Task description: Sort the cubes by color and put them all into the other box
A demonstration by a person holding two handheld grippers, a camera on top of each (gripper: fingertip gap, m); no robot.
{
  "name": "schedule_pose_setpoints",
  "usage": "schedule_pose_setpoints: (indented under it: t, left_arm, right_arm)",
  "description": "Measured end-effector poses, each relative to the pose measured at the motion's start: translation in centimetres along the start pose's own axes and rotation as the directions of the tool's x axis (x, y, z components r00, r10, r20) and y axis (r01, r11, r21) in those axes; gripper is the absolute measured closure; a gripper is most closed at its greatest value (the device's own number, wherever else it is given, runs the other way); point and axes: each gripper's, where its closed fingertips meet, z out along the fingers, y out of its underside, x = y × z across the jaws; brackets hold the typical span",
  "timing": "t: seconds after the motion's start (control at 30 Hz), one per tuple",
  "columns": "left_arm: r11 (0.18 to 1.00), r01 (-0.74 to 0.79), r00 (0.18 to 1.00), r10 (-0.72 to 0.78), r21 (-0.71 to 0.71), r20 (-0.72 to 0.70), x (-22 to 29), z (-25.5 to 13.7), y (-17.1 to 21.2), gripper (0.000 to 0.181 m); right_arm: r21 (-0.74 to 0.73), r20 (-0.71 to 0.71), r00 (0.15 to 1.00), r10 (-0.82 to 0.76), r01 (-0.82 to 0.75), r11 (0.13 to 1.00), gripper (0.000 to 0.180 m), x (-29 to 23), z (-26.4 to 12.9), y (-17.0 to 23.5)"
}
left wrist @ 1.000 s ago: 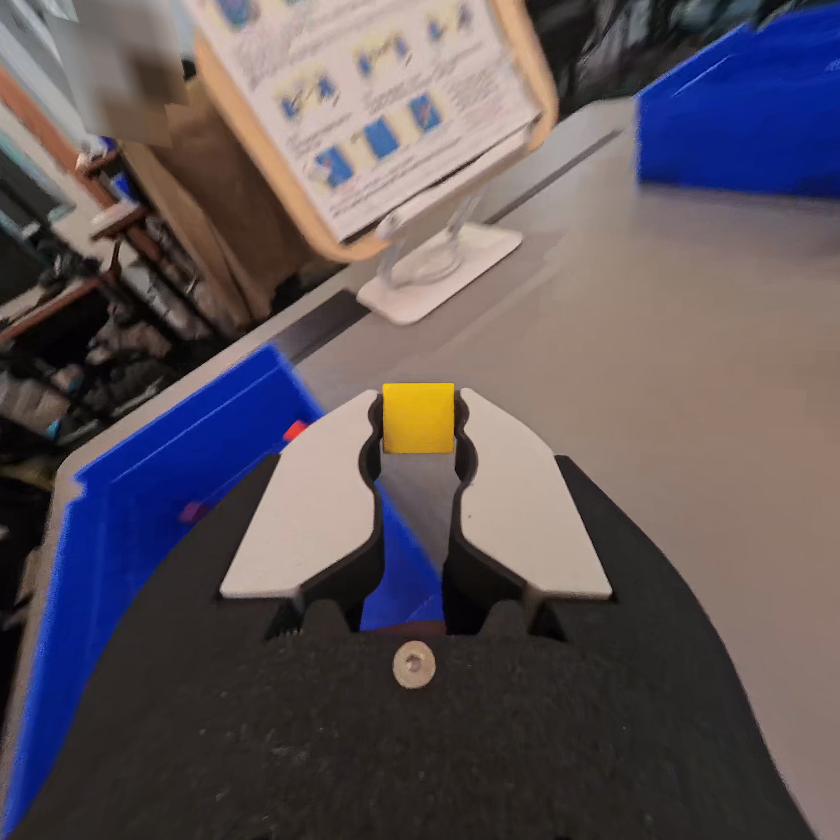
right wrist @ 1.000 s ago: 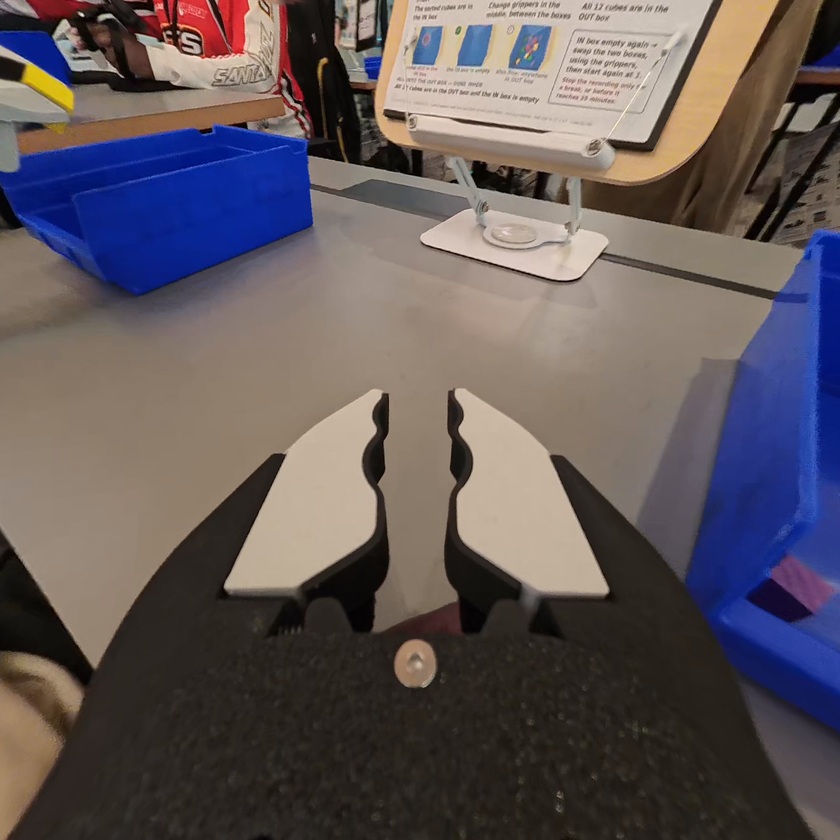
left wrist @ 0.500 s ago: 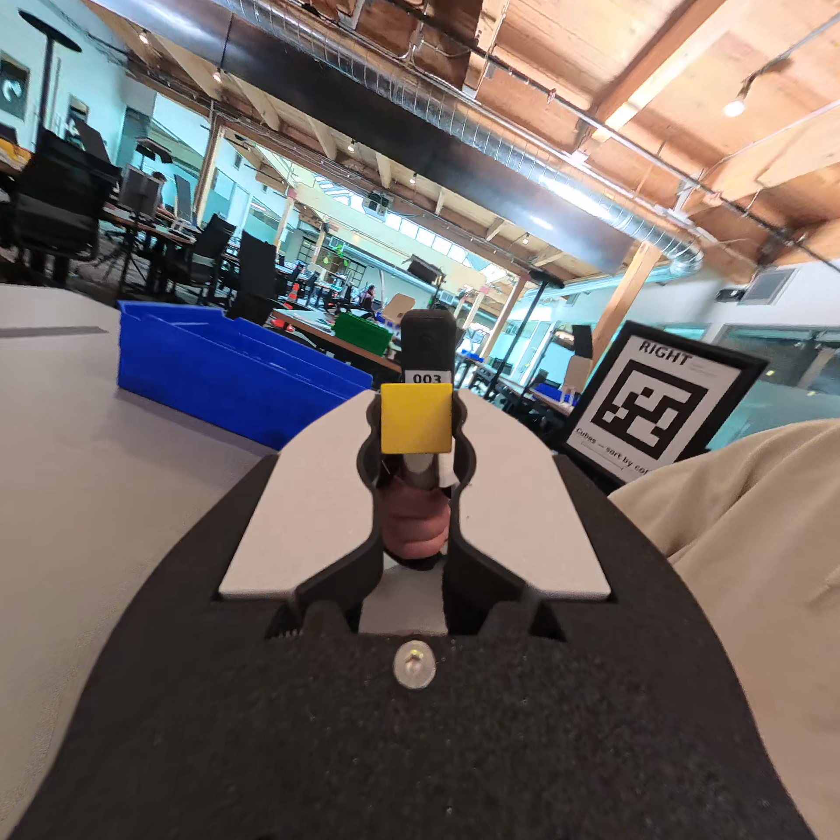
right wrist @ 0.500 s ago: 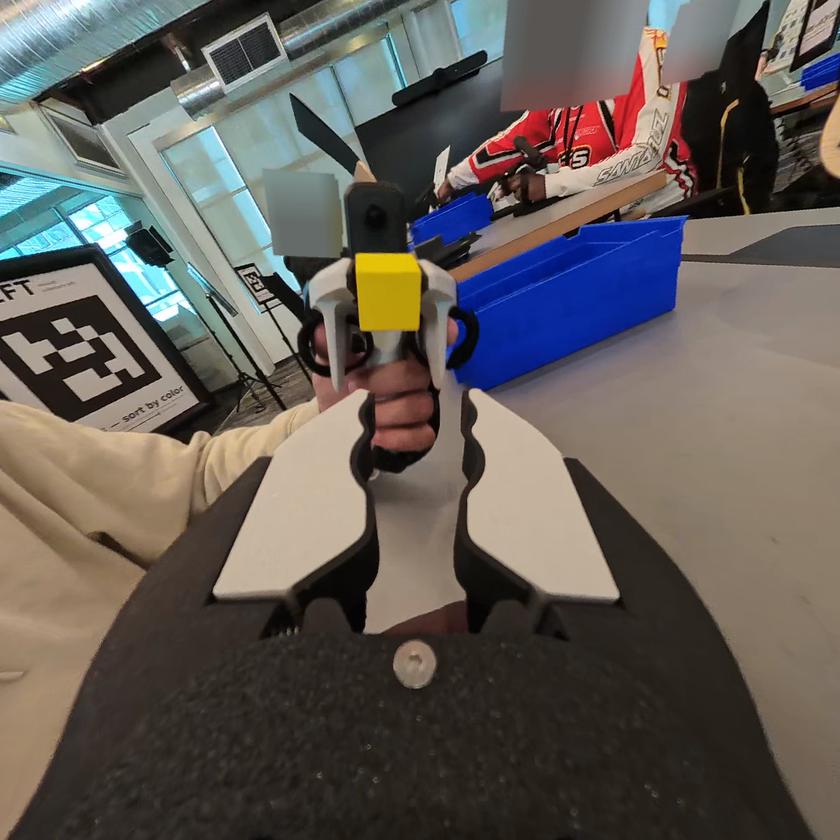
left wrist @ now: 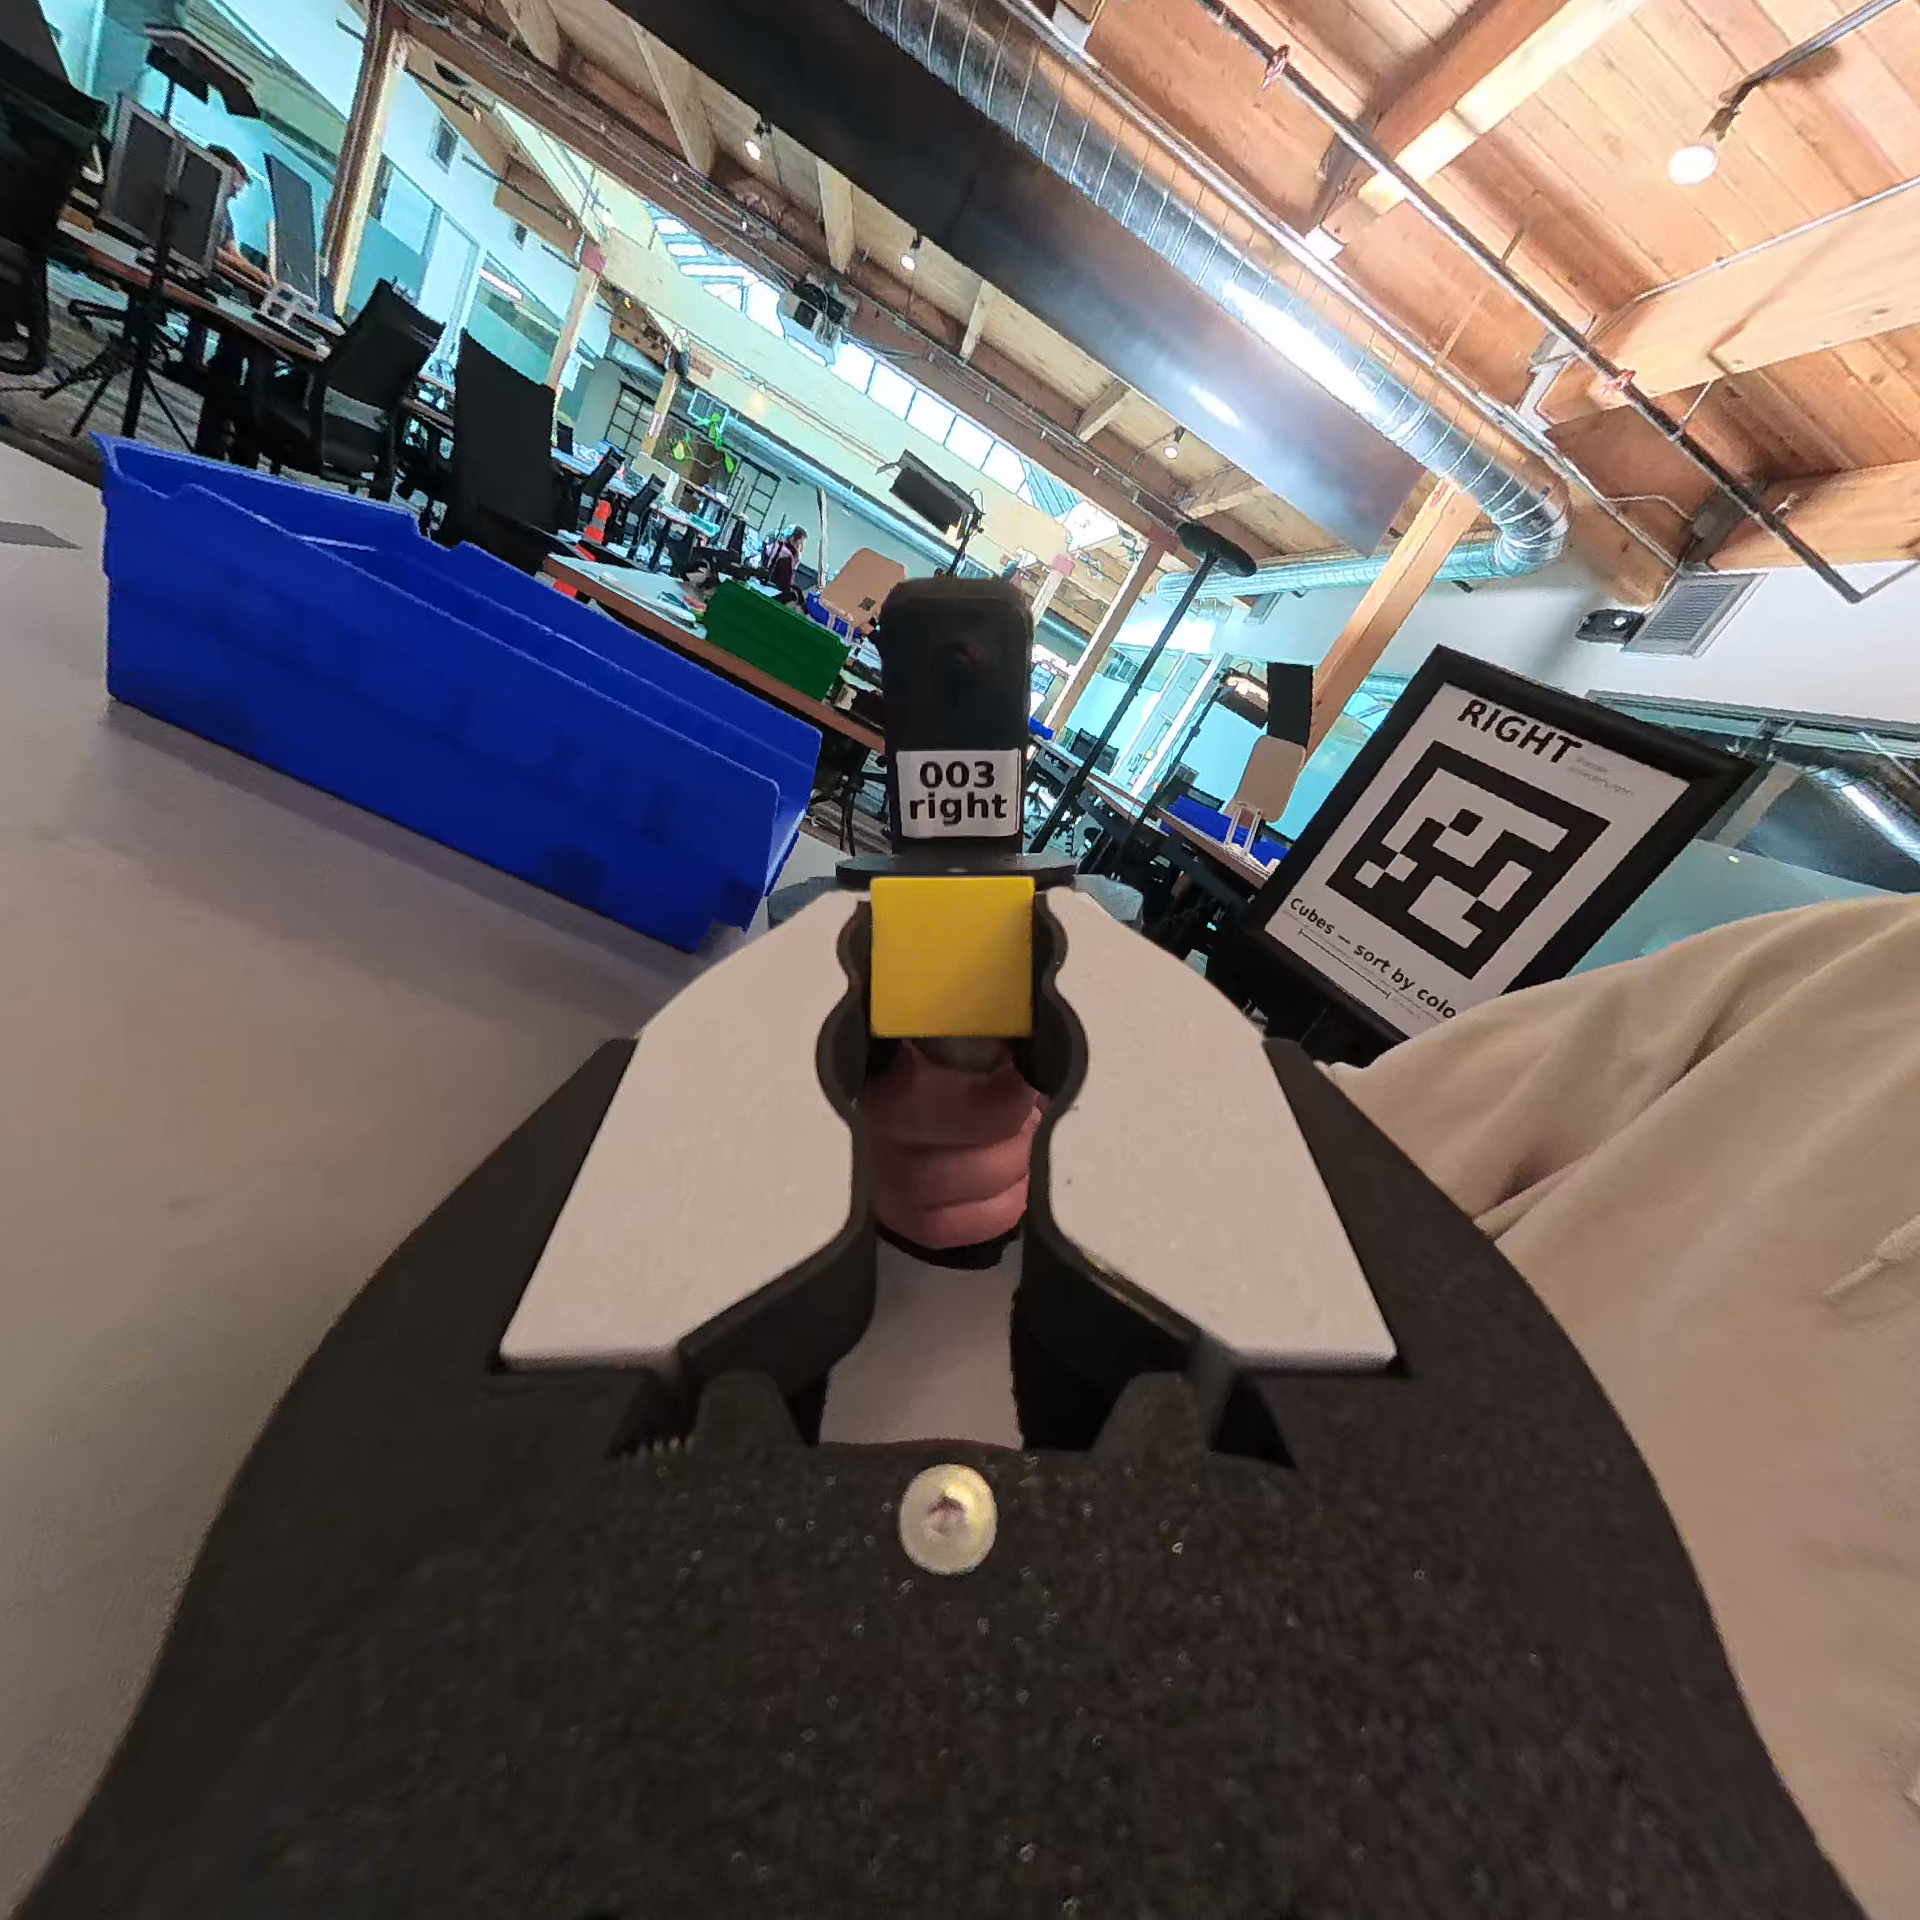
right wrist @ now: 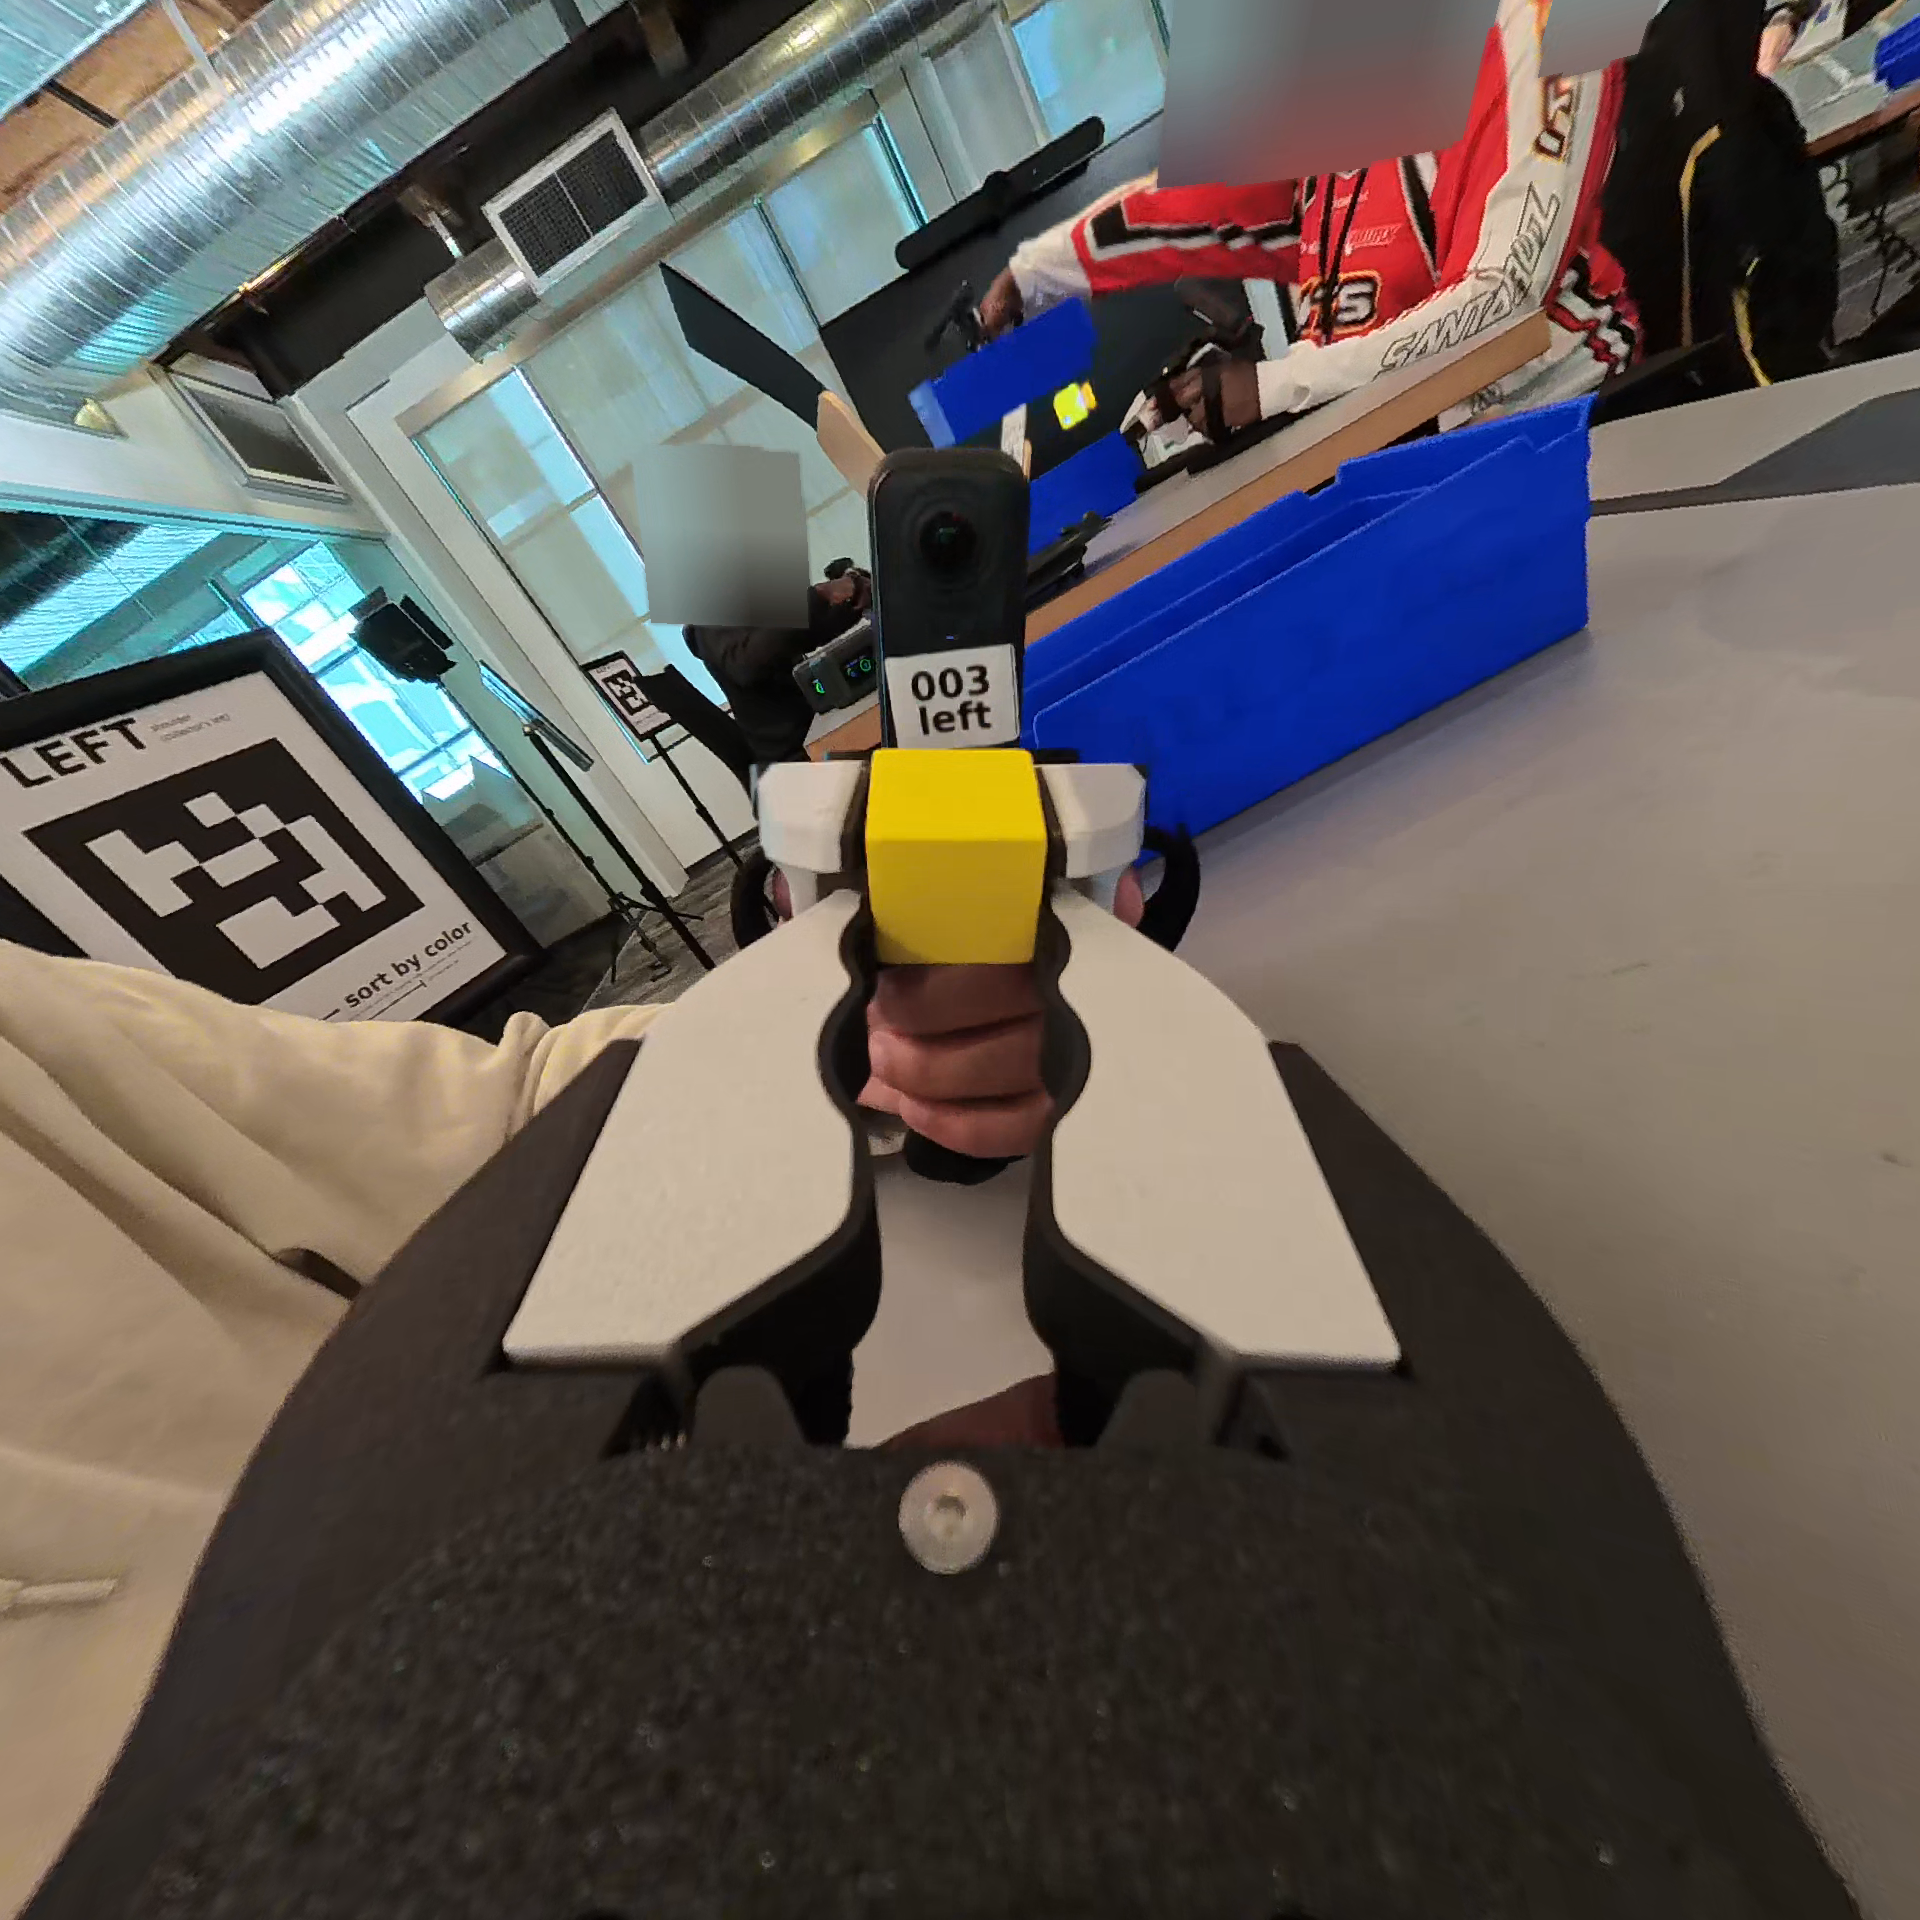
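Yellow cube [left wrist: 951,956] held in left hand-held gripper [left wrist: 951,961], now met tip-to-tip by right hand-held gripper [right wrist: 951,951], jaws narrowed round it, grip uncertain. Blue box [left wrist: 436,675] far left on table [left wrist: 208,1039]. Judged: handover, cube unboxed.

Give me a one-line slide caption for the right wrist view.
Two hand-held grippers meet head-on over the grey table around one yellow cube, a blue bin behind.
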Motion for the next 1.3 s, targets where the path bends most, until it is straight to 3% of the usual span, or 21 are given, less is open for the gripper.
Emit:
schedule_pose_setpoints:
  t: [0.07,0.17,0.3,0.37,0.43,0.47,0.5,0.53,0.7,0.8,0.87,0.97,1.07,1.2,1.3]
  left_arm:
    - [1.0,0.013,1.0,-0.013,-0.027,0.005,0.0,-0.2,0.3,0.149]
    - [1.0,0.017,0.999,-0.017,-0.022,0.031,0.7,-1.1,-0.1,0.109]
    - [0.985,-0.149,0.941,0.17,-0.09,0.294,0.1,-4.3,-0.1,0.1]
    - [0.944,-0.269,0.762,0.329,-0.19,0.558,-2.4,-7.3,0.0,0.1]
    - [0.883,-0.34,0.426,0.452,-0.324,0.784,-4.9,-12.1,-0.5,0.109]
    - [0.861,-0.345,0.296,0.477,-0.373,0.828,-5.3,-13.9,-0.5,0.117]
    - [0.853,-0.341,0.239,0.486,-0.395,0.841,-5.5,-14.9,-0.4,0.116]
    - [0.859,-0.325,0.233,0.478,-0.395,0.847,-5.6,-15.2,-0.1,0.114]
    - [0.913,-0.24,0.371,0.4,-0.33,0.838,-5.8,-14.4,1.1,0.106]
    - [0.903,-0.242,0.364,0.423,-0.354,0.83,-5.8,-14.5,1.5,0.107]
    - [0.889,-0.252,0.348,0.453,-0.383,0.821,-5.7,-14.6,1.4,0.107]
    - [0.878,-0.275,0.35,0.472,-0.393,0.809,-5.4,-14.1,1.1,0.107]
    - [0.878,-0.27,0.368,0.473,-0.395,0.801,-5.5,-13.5,1.2,0.108]
    - [0.877,-0.245,0.386,0.479,-0.414,0.788,-5.8,-12.9,2.0,0.108]
    - [0.872,-0.236,0.398,0.49,-0.43,0.776,-5.8,-12.5,2.7,0.107]
  right_arm:
    - [-0.017,-0.003,1.0,-0.007,0.007,1.0,0.151,0.2,0.0,0.4]
    - [-0.029,-0.019,1.0,-0.021,0.02,0.999,0.151,0.4,-0.1,0.6]
    - [-0.037,-0.056,0.997,-0.048,0.046,0.998,0.151,0.8,-1.0,0.7]
    - [-0.036,-0.092,0.994,-0.059,0.056,0.998,0.151,1.4,-1.8,0.8]
    - [-0.034,-0.155,0.985,-0.079,0.075,0.997,0.151,2.4,-2.8,0.9]
    - [-0.044,-0.192,0.977,-0.095,0.088,0.995,0.151,3.0,-3.3,1.1]
    - [-0.058,-0.231,0.967,-0.111,0.101,0.993,0.151,3.6,-3.9,1.2]
    - [-0.072,-0.26,0.958,-0.123,0.108,0.992,0.151,4.0,-4.4,1.3]
    - [-0.189,-0.315,0.91,-0.269,0.217,0.957,0.151,2.4,-8.4,-2.7]
    - [-0.411,-0.462,0.763,-0.453,0.269,0.871,0.151,3.0,-16.1,-7.2]
    - [-0.571,-0.578,0.596,-0.558,0.193,0.798,0.151,5.5,-23.4,-10.3]
    - [-0.711,-0.652,0.491,-0.577,-0.132,0.691,0.151,11.0,-32.5,-11.3]
    - [-0.76,-0.645,0.533,-0.547,-0.375,0.531,0.151,16.0,-36.4,-8.6]
    - [-0.791,-0.593,0.597,-0.54,-0.556,0.254,0.15,18.6,-38.9,-3.5]
    - [-0.778,-0.583,0.606,-0.542,-0.609,0.156,0.15,19.2,-40.0,-2.1]
